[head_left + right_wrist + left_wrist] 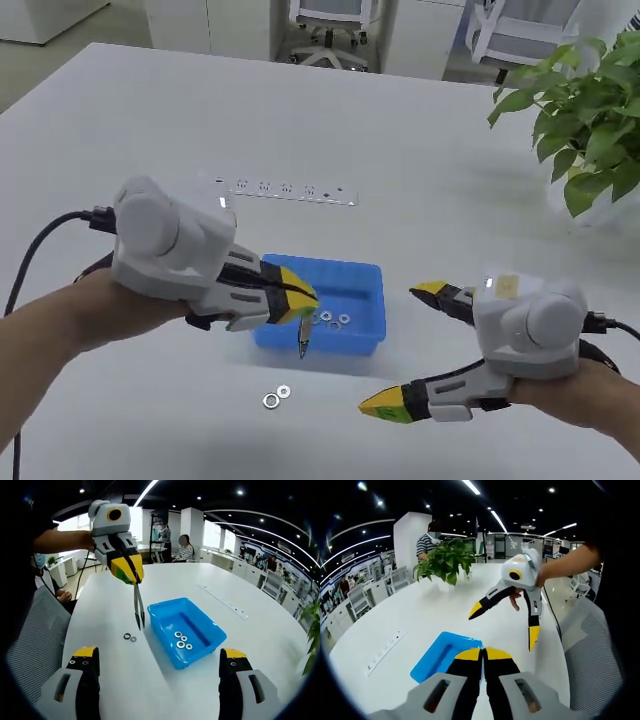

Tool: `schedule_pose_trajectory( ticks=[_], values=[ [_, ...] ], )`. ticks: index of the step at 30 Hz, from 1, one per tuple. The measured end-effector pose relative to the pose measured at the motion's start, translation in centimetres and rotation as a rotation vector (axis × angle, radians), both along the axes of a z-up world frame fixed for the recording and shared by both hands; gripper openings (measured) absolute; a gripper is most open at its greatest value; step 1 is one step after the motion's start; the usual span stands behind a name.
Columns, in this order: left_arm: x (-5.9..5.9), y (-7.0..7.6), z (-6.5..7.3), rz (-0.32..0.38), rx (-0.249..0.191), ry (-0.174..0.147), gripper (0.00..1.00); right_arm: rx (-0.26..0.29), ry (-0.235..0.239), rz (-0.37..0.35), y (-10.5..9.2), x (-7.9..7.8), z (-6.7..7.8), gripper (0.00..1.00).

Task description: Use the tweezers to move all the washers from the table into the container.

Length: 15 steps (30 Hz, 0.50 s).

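My left gripper [305,295] is shut on a pair of metal tweezers [303,340] that point down, their tips hanging near the front wall of the blue container [365,280]. Three washers [331,320] lie inside the container. Two more washers [277,396] rest on the white table, just in front of it. In the right gripper view the tweezers [139,605] hang from the left gripper [131,577], tips slightly apart just above the two loose washers [130,637]. My right gripper [400,348] stands open and holds nothing, to the right of the container [210,630].
A white power strip [285,190] lies beyond the container. A potted plant [590,110] stands at the table's far right. Office chairs [335,25] sit past the far edge. People are in the background of both gripper views.
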<state>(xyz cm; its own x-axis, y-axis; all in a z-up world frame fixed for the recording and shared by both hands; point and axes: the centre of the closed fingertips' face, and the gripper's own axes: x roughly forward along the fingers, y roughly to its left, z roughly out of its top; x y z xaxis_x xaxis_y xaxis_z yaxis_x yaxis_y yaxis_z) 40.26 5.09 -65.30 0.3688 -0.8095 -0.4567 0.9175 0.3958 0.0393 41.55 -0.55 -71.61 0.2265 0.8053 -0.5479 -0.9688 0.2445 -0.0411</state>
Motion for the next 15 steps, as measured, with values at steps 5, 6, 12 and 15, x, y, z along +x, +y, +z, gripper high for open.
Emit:
schedule_pose_trajectory(
  ticks=[5, 6, 12, 15],
  values=[
    [-0.2, 0.1, -0.7, 0.001, 0.006, 0.001, 0.04, -0.001, 0.005, 0.002, -0.1, -0.4, -0.2, 1.0],
    [-0.3, 0.1, -1.0, 0.0, 0.01, 0.002, 0.04, -0.003, 0.006, 0.002, -0.1, -0.5, -0.3, 1.0],
    [-0.8, 0.3, -2.1, -0.002, 0.018, 0.011, 0.04, -0.004, 0.01, -0.001, -0.3, -0.7, -0.5, 0.99],
    [-0.9, 0.4, -2.6, -0.005, 0.014, 0.013, 0.04, -0.007, 0.015, 0.0, -0.3, -0.9, -0.7, 0.99]
  ],
)
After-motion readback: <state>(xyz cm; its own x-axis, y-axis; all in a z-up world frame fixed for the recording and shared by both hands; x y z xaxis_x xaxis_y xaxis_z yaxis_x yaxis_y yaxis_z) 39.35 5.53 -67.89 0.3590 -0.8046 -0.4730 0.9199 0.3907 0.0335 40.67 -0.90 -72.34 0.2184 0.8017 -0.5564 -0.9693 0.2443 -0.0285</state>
